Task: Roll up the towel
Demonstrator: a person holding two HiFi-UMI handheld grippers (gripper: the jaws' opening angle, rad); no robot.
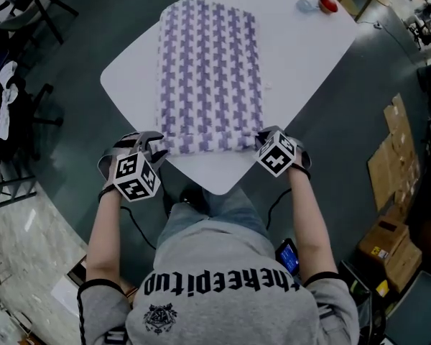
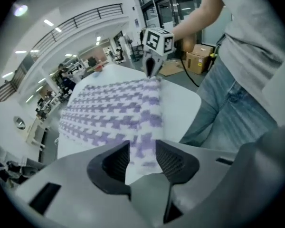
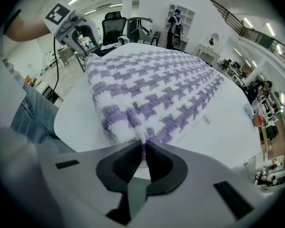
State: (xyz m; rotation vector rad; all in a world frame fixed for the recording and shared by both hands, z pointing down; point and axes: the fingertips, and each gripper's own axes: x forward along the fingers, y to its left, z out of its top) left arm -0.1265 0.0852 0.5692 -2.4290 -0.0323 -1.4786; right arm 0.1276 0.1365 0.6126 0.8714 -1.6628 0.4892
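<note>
A white towel with a purple houndstooth pattern (image 1: pixel 208 70) lies flat on the white table (image 1: pixel 302 49), with its near end folded into a thick edge. My left gripper (image 1: pixel 158 149) is at the near left corner. In the left gripper view its jaws (image 2: pixel 142 158) stand apart, and the towel (image 2: pixel 109 113) corner shows between them without being pressed. My right gripper (image 1: pixel 262 141) is at the near right corner. In the right gripper view it (image 3: pixel 143 148) is shut on the folded edge of the towel (image 3: pixel 152 89).
A small red object (image 1: pixel 328 3) and a blue one (image 1: pixel 304 6) sit at the table's far right corner. Cardboard boxes (image 1: pixel 395 243) lie on the floor to the right. The person's legs stand against the table's near corner.
</note>
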